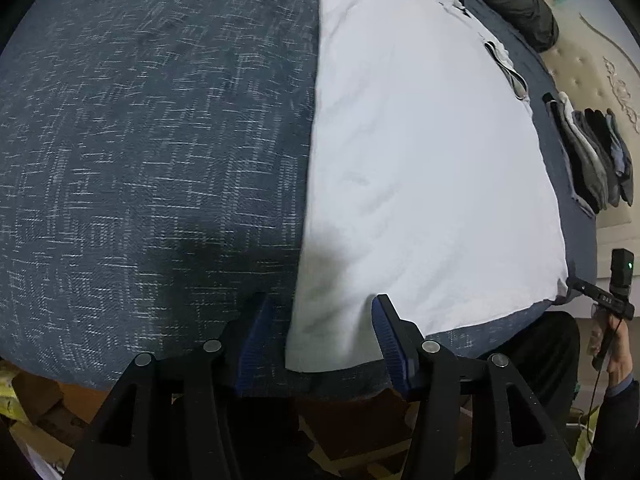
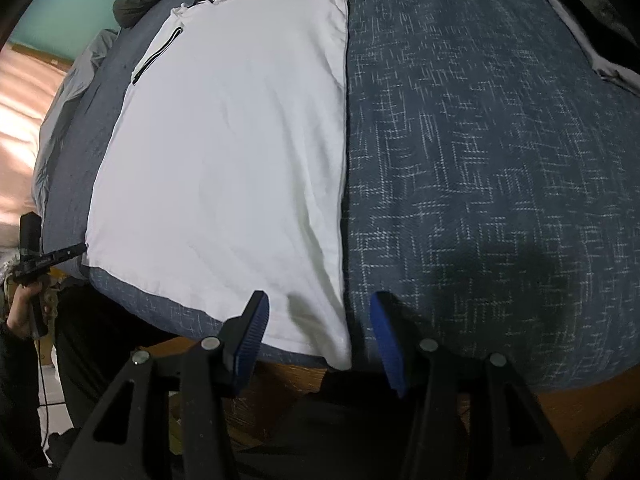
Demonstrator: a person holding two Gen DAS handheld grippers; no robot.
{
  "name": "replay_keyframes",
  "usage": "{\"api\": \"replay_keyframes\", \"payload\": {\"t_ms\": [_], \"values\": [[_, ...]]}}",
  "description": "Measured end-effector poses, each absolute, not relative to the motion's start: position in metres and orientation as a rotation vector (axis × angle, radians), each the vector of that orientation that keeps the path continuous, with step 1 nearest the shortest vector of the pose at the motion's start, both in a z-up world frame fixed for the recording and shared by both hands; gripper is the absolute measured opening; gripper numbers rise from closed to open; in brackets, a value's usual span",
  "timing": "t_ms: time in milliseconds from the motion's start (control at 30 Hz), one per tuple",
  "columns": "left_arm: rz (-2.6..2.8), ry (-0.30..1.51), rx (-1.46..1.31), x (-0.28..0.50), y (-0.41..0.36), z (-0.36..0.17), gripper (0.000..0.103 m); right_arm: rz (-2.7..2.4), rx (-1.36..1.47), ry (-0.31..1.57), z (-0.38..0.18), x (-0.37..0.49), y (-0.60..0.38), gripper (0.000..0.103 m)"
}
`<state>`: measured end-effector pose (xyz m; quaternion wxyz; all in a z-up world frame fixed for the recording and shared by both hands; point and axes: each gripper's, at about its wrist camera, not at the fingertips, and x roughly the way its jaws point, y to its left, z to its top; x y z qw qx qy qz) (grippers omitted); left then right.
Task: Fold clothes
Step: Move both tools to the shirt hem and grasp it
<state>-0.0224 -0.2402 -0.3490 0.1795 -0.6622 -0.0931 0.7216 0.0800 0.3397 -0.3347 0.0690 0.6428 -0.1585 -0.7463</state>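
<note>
One white shirt (image 1: pixel 420 168) lies at twelve o'clock on one blue bedspread (image 1: pixel 140 160); one sock pile (image 1: pixel 592 156) sits at three o'clock.

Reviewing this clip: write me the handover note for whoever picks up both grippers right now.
Left gripper: open, straddling the near left hem corner of the white shirt, nothing clamped.
Right gripper: open, straddling the near right hem corner, nothing clamped.
Shirt lies flat and lengthwise on the blue bedspread, black-trimmed sleeves at the far end, apparently already narrowed to a long strip.
A stack of folded clothes sits at the bed's edge.
Left to do: probably close on both corners, carry the hem toward the collar, finish folding.
</note>
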Motion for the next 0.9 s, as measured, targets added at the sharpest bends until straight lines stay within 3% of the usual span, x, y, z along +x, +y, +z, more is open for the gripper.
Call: {"api": "replay_keyframes", "payload": {"t_ms": [233, 367, 533, 700, 733, 833, 900], "values": [[2.027, -0.310, -1.838, -0.018, -0.238, -0.351, 0.055, -2.236, 1.967, -0.536, -0.344, 0.075, 0.346, 0.054], [2.023, -0.313, -1.818, -0.014, -0.235, -0.349, 0.031, -2.240, 1.969, -0.553, -0.344, 0.075, 0.349, 0.054], [2.016, -0.283, -1.792, -0.010, -0.234, -0.344, 0.017, -2.235, 1.954, -0.559, -0.342, 0.080, 0.345, 0.054], [2.015, -0.267, -1.786, -0.007, -0.235, -0.344, 0.011, -2.222, 1.930, -0.584, -0.343, 0.082, 0.345, 0.052], [2.016, -0.262, -1.785, -0.007, -0.236, -0.344, 0.010, -2.220, 1.926, -0.600, -0.343, 0.082, 0.347, 0.050], [2.029, -0.252, -1.769, -0.008, -0.238, -0.342, 0.006, -2.229, 1.914, -0.596, -0.340, 0.080, 0.352, 0.020], [2.043, -0.243, -1.746, -0.003, -0.237, -0.337, 0.004, -2.237, 1.899, -0.587, -0.337, 0.081, 0.356, 0.005]]}}
